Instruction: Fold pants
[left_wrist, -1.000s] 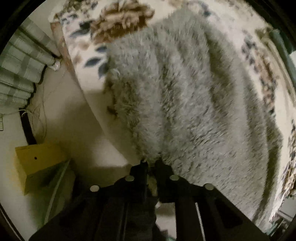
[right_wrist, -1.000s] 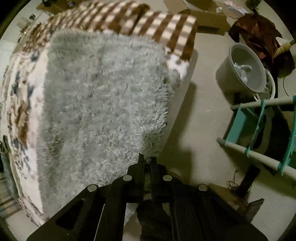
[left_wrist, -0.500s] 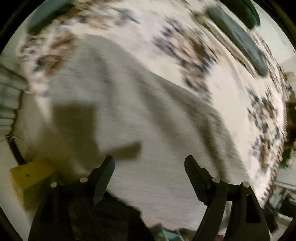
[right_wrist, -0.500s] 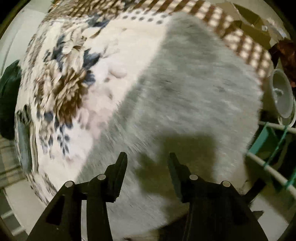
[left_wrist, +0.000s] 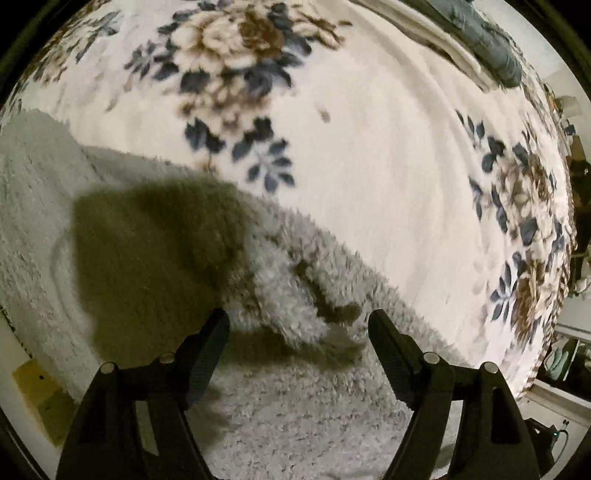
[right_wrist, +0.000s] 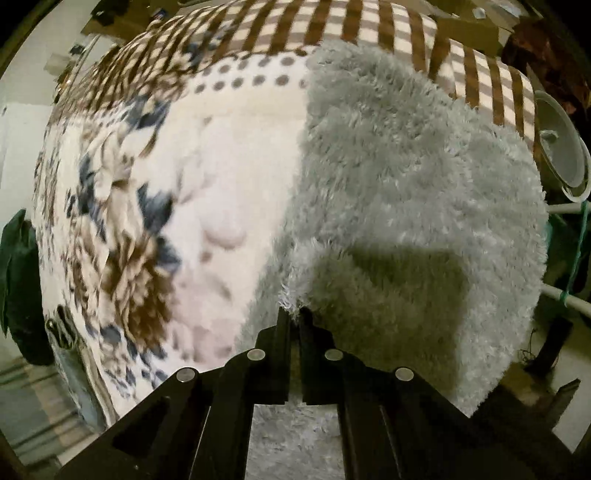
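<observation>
The grey fluffy pants (left_wrist: 155, 258) lie on a floral blanket (left_wrist: 369, 166) on a bed. In the left wrist view a raised fold of the pants (left_wrist: 291, 295) sits just ahead of my left gripper (left_wrist: 298, 325), which is open and empty above the fabric. In the right wrist view the pants (right_wrist: 406, 184) spread over the right side of the bed. My right gripper (right_wrist: 294, 314) is shut on an edge of the pants, with fluff showing between the fingertips.
A brown checked blanket (right_wrist: 369, 33) covers the far end of the bed. A grey bucket (right_wrist: 561, 147) and a teal-tied rack (right_wrist: 569, 258) stand on the floor to the right. A yellow box (left_wrist: 33, 384) sits on the floor at left.
Both grippers moved up over the bed. My left gripper let go of the pants and stays open. My right gripper opened, then shut again on the pants' edge.
</observation>
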